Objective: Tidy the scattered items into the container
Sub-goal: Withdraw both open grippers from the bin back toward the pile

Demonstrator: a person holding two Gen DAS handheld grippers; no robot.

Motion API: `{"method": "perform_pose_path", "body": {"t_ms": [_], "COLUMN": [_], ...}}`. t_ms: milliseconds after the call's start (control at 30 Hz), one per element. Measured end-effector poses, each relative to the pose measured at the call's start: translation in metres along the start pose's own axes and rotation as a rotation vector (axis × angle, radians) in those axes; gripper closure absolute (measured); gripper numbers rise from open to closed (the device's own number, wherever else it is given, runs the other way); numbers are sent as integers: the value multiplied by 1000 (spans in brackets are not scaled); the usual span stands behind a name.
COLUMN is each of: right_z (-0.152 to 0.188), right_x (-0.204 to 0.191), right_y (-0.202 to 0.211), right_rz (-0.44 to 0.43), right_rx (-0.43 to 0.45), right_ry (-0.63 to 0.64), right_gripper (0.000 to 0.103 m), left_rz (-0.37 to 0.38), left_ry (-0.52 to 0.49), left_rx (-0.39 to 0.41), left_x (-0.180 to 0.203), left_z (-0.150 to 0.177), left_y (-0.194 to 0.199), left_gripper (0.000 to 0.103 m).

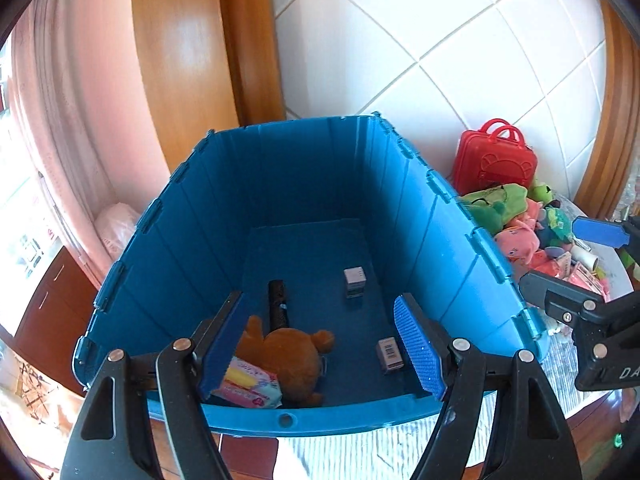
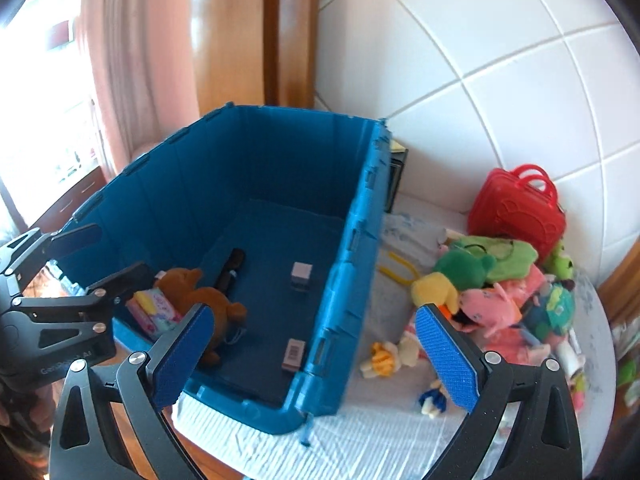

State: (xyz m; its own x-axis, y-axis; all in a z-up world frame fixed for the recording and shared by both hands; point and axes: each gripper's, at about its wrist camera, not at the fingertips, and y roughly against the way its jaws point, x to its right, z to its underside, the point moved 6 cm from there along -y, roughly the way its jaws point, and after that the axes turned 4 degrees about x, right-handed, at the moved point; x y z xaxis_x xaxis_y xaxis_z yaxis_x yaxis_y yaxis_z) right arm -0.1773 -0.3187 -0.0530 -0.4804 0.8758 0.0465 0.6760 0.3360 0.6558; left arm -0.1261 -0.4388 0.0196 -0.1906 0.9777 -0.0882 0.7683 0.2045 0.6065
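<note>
A blue crate [image 1: 440,240] [image 2: 352,240] stands open on the table. On its floor lie a brown plush bear [image 1: 292,356] [image 2: 208,300], a black torch [image 1: 278,300], a pink tissue pack [image 1: 250,390] and two small boxes [image 1: 355,280] [image 1: 390,354]. My left gripper [image 1: 320,344] [image 2: 100,256] hovers open over the crate's near rim, holding nothing. My right gripper [image 2: 316,354] [image 1: 576,260] is wide open and empty above the crate's near right corner. A pile of plush toys [image 2: 500,292] [image 1: 516,232] and a red toy case [image 2: 516,208] lie right of the crate.
Small loose toys [image 2: 384,354] [image 2: 432,396] and a yellow strip [image 2: 400,268] lie on the white cloth [image 2: 360,420] beside the crate. A black box [image 2: 398,176] stands behind the crate's far corner. A tiled wall, a wooden frame and a pink curtain close off the back.
</note>
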Motion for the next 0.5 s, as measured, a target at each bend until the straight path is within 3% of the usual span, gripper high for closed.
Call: {"method": "perform_pose_path", "body": {"t_ms": [500], "right_z": [38], "right_x": [124], "right_y": [30], "right_rz": [122], "right_rx": [59], "right_ry": [-103], "right_gripper": [1], "left_rz": [75], "left_ry": [-94], "left_rx": [63], "left_x": [130], "left_z": [-23], "left_y": [-3], "left_gripper": [28]}}
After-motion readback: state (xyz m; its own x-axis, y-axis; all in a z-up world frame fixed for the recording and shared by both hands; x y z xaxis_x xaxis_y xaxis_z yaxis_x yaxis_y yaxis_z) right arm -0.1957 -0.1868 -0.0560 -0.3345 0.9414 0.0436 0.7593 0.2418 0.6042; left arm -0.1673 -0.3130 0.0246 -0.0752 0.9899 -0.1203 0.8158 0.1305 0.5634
